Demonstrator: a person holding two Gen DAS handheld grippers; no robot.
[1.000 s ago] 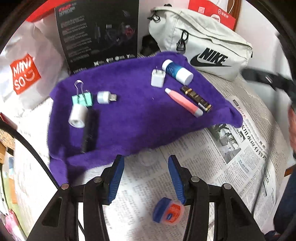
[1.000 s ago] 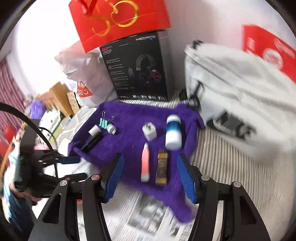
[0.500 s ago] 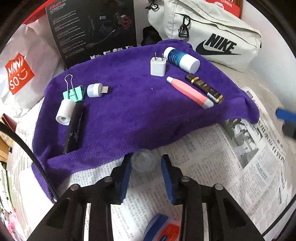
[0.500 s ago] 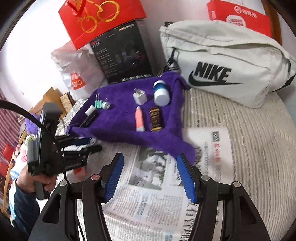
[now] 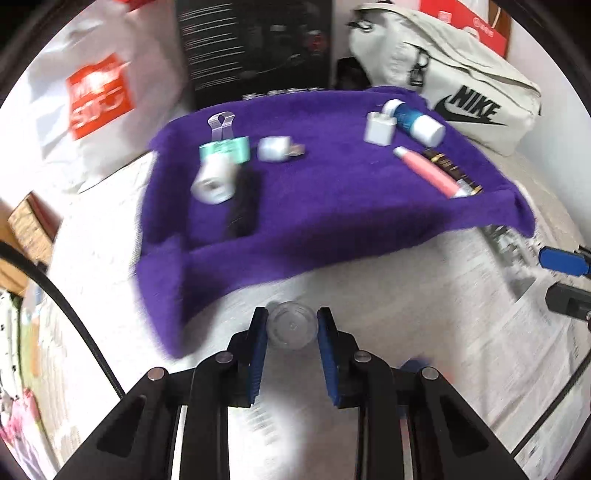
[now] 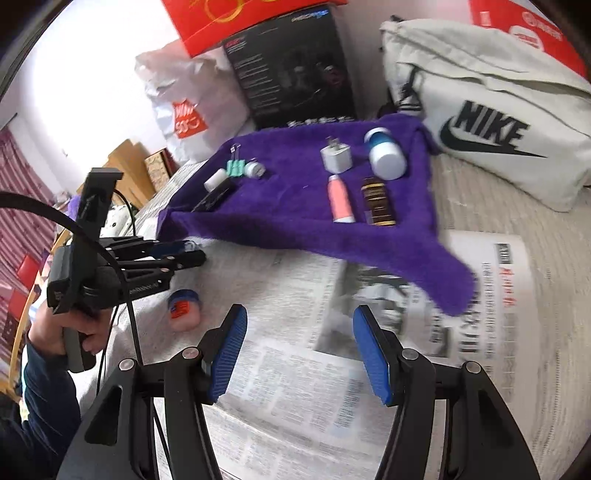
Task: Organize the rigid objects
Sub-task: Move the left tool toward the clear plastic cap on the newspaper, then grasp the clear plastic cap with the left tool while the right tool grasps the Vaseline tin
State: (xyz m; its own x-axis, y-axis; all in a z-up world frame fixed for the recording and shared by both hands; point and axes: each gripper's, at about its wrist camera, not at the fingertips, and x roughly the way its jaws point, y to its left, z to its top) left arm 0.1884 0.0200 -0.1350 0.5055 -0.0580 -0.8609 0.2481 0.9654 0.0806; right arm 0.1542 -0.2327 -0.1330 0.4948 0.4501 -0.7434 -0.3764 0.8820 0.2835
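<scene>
My left gripper (image 5: 291, 326) is shut on a small clear round jar (image 5: 292, 329), held just above the newspaper near the front edge of the purple towel (image 5: 332, 214). On the towel lie a white tape roll (image 5: 214, 182), a green binder clip (image 5: 223, 147), a black pen (image 5: 242, 205), a USB adapter (image 5: 279, 148), a white charger plug (image 5: 378, 127), a blue-and-white bottle (image 5: 417, 123), a pink tube (image 5: 428, 171) and a dark gold-trimmed tube (image 5: 452, 171). My right gripper (image 6: 299, 350) is open and empty over the newspaper (image 6: 314, 369). The left gripper also shows in the right wrist view (image 6: 192, 253).
A blue-lidded orange jar (image 6: 183, 308) sits on the newspaper beside the left gripper. Behind the towel stand a black headset box (image 6: 295, 66), a white Miniso bag (image 6: 188, 107), a grey Nike bag (image 6: 487, 125) and a red bag (image 6: 236, 18).
My left gripper closed on the clear jar and lifted it a little. My right gripper drew back from the towel toward the newspaper, staying open.
</scene>
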